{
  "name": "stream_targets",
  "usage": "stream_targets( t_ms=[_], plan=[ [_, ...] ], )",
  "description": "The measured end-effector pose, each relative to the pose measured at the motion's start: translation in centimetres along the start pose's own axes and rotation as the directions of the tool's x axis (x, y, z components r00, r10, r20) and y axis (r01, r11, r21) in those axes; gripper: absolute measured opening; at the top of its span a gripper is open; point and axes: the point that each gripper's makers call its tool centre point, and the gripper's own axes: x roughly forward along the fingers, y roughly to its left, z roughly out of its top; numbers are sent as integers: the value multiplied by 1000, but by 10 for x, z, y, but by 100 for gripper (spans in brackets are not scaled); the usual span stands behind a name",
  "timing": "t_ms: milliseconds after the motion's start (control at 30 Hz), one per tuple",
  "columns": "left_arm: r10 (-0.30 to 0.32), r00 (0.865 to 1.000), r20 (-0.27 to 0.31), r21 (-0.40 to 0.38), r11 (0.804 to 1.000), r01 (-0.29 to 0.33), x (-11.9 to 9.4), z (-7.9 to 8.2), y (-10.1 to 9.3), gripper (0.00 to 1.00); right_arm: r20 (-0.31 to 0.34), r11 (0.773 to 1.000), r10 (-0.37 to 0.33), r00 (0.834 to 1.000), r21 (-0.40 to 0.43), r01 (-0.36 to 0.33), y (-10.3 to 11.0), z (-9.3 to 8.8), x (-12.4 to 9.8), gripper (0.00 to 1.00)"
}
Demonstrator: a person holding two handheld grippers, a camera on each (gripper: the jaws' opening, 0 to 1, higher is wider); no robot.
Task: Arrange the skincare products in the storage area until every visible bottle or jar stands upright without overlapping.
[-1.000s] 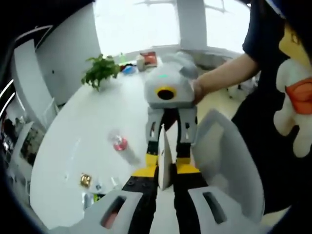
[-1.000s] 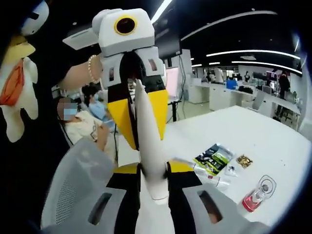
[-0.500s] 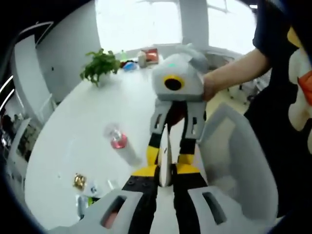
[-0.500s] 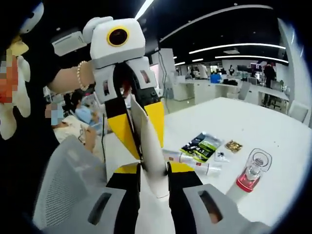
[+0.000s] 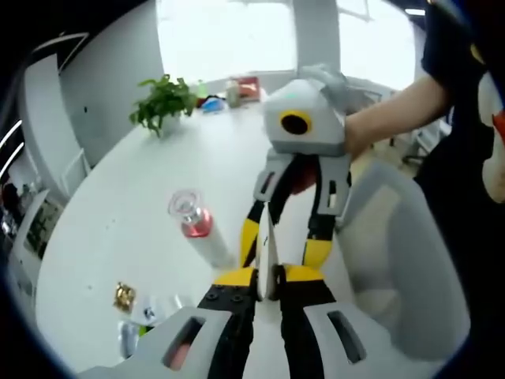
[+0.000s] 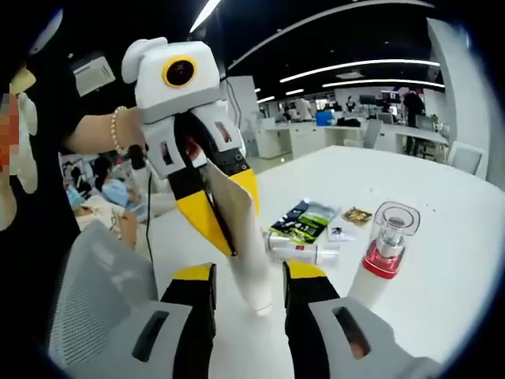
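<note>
Left gripper [image 5: 267, 283] is pinching the flat end of a white tube [image 6: 241, 237], jaws pressed onto it. Right gripper [image 6: 249, 284] is sitting around the tube's lower end with its jaws spread and daylight showing on both sides. Tube is hanging in the air between the two grippers above the white table [image 6: 442, 237], with a red-collared pump bottle [image 6: 382, 254] standing upright just beside it, and a small lying tube [image 6: 304, 249] and dark sachet [image 6: 302, 221] resting further out.
</note>
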Motion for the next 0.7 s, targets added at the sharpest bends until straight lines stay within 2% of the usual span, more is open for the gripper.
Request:
stream_targets(
  t_ms=[233, 400, 700],
  plan=[
    [11, 1000, 15, -2, 1000, -11, 10, -1, 12, 15, -5, 999, -36, 999, 29, 36, -6, -7, -4, 44],
    [35, 997, 63, -18, 999, -34, 15, 5, 25, 15, -11, 997, -59, 998, 45, 59, -11, -13, -6, 48],
    [37, 994, 100, -36, 999, -34, 21, 5, 36, 15, -21, 994, -87, 996, 71, 88, -18, -21, -7, 56]
  ],
)
